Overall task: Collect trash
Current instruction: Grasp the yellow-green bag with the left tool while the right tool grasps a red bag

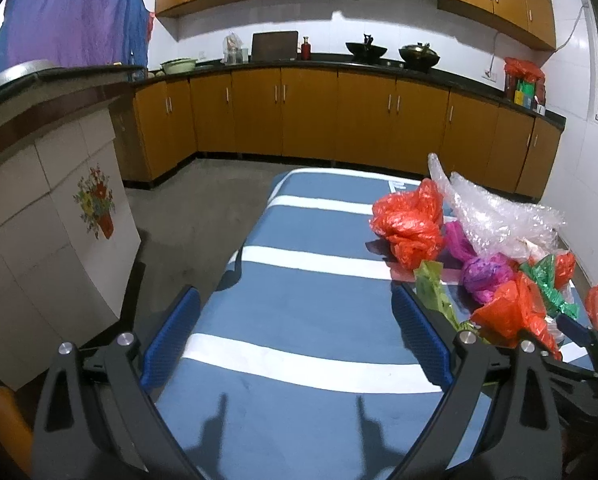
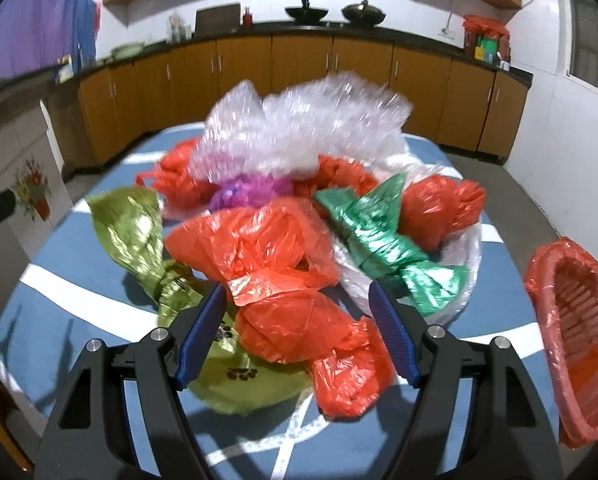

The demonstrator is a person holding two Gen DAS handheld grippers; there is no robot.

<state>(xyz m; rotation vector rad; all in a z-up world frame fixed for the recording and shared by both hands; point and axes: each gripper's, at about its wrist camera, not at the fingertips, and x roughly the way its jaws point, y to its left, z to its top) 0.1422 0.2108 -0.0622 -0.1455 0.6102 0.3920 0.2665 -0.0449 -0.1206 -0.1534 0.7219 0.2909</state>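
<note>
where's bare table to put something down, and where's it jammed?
Free: the striped blue tabletop under the open left gripper, from the near edge to the far edge, bordered on its right by the bag pile. Crowded: the right side, with bubble wrap, red bags, a purple bag, and the red basket beyond.

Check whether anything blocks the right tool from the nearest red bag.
Nothing visible does: the red bag already lies between the right tool's open fingers, on top of the pile.
</note>
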